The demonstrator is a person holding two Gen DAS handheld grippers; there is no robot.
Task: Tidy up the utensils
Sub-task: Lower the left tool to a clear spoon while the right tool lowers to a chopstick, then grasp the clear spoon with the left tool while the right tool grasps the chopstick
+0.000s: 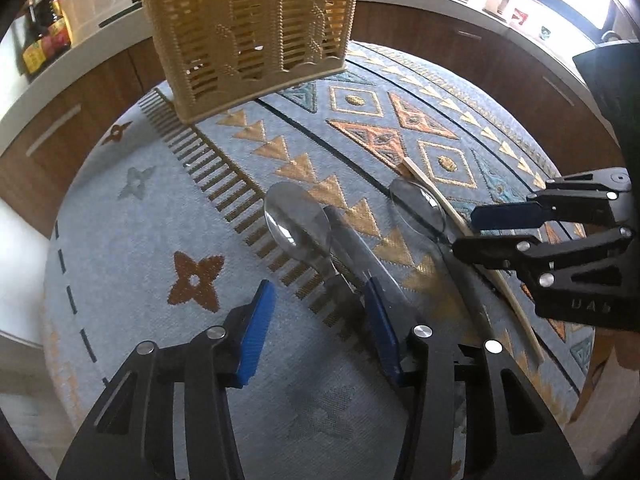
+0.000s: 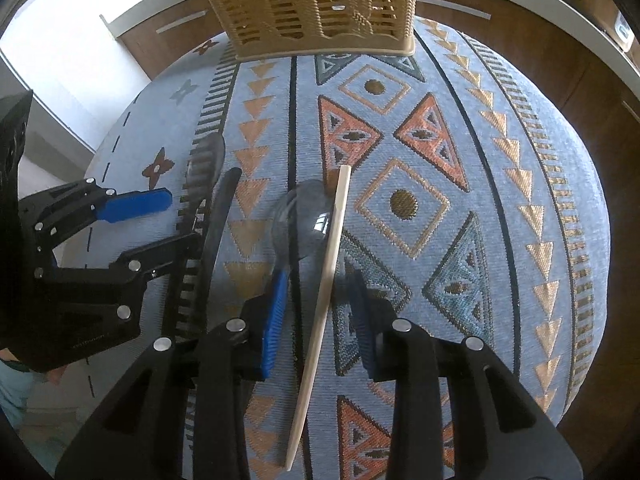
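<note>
A tan slotted utensil basket (image 1: 252, 36) stands at the far side of the patterned cloth (image 1: 140, 240); it also shows in the right wrist view (image 2: 316, 4). Two clear plastic spoons (image 1: 294, 226) (image 1: 418, 208), a dark knife (image 1: 360, 252) and a pale wooden chopstick (image 1: 472, 248) lie on the cloth. My left gripper (image 1: 316, 320) is open, low over the left spoon's handle and the knife. My right gripper (image 2: 318, 316) is open and straddles the chopstick (image 2: 324, 292) beside the other spoon (image 2: 304, 220). The knife (image 2: 218, 220) lies left of it.
Wooden cabinets with a white counter (image 1: 48, 92) ring the table. Sauce bottles (image 1: 44, 32) stand on the counter at left. Boxes and an appliance (image 1: 508, 0) sit on the counter at right. The table edge (image 2: 600, 240) curves close on the right.
</note>
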